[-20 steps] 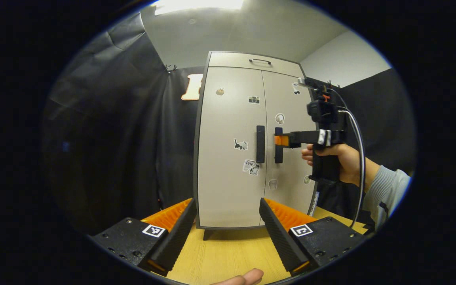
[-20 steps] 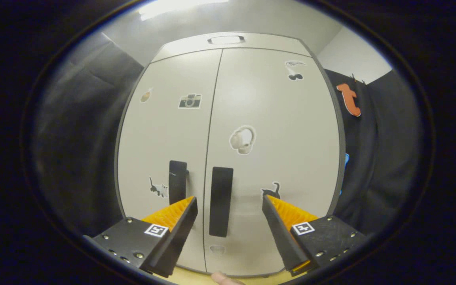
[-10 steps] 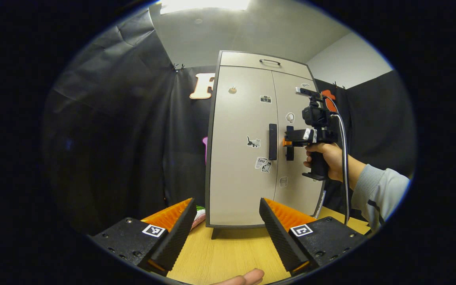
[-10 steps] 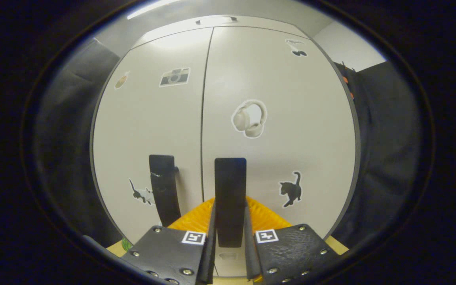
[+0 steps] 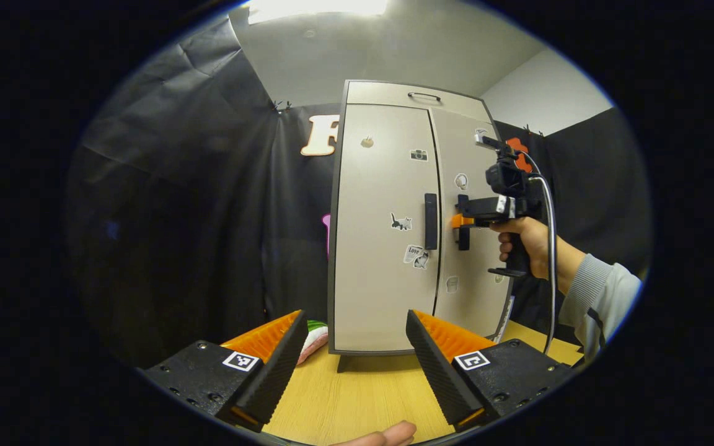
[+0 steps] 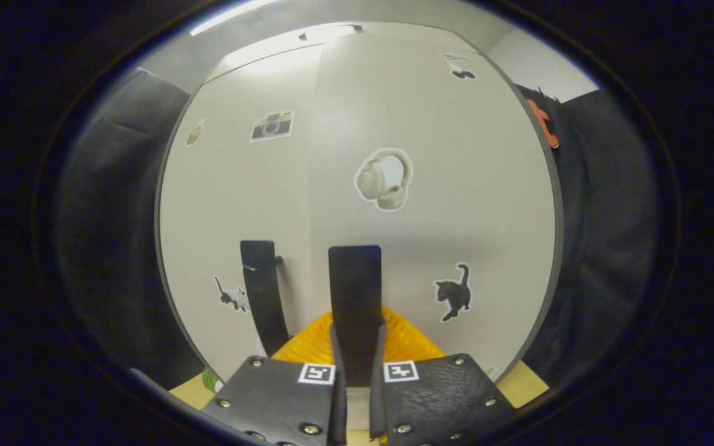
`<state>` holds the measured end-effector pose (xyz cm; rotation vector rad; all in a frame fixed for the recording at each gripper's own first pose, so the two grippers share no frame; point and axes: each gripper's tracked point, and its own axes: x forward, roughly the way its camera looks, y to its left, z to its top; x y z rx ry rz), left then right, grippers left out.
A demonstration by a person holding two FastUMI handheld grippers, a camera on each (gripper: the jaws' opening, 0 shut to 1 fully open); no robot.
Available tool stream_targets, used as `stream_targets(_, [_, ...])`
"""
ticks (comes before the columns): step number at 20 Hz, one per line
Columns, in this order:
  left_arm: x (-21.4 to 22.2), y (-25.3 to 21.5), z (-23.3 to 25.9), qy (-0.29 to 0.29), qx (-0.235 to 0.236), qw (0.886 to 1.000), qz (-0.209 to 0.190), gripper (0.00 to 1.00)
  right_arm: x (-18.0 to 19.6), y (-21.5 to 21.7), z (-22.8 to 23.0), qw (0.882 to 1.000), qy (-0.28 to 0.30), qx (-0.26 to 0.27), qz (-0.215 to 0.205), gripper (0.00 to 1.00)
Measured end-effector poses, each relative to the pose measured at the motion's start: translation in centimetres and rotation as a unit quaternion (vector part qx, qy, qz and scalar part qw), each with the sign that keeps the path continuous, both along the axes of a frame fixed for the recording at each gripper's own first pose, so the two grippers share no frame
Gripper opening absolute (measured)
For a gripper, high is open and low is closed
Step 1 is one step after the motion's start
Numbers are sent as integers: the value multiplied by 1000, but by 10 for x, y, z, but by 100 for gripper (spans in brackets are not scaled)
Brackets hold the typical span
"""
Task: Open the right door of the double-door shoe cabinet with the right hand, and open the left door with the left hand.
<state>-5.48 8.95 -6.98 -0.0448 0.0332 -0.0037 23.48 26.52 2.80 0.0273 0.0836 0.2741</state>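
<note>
In the left gripper view, a pale shoe cabinet (image 5: 388, 235) stands on a wooden table (image 5: 357, 396). The left gripper (image 5: 352, 359) hovers low over the table, well back from the cabinet, its fingers spread wide with nothing between them. Farther off, a hand (image 5: 527, 244) holds the right gripper (image 5: 459, 220) against the right door's handle (image 5: 463, 222), and that door (image 5: 471, 229) stands slightly ajar. The left door (image 5: 385, 229) is closed. In the right gripper view, the fingers (image 6: 332, 384) are clamped on the black handle (both sides pressing it). To do this step well, I judge the pull should follow the door's swing around its outer hinge, keeping the grip square.
</note>
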Motion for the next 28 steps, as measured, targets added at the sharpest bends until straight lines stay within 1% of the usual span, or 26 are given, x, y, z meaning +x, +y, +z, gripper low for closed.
stream_targets(4, [-4, -11, 4, -1, 4, 1000, 2, 99, -11, -6, 5, 999, -7, 6, 31, 14])
stream_targets(5, [-5, -14, 5, -3, 5, 1000, 4, 99, -11, -8, 3, 999, -7, 7, 36, 12])
stream_targets(6, [-4, -19, 7, -4, 5, 1000, 3, 99, -13, -10, 3, 999, -5, 10, 40, 14])
stream_targets(14, [-7, -47, 15, -5, 4, 1000, -21, 99, -30, -25, 9, 997, -6, 16, 80, 14])
stream_targets(18, [-4, -44, 14, 0, 2, 1000, -15, 99, -36, -34, 11, 996, -2, 10, 86, 14])
stream_targets(20, [-3, -45, 11, 3, 1, 1000, -16, 98, -39, -40, 12, 996, 3, 15, 90, 14])
stream_targets(28, [-3, -54, 9, 11, -7, 1000, -26, 99, -50, -64, 15, 996, 5, 19, 89, 14])
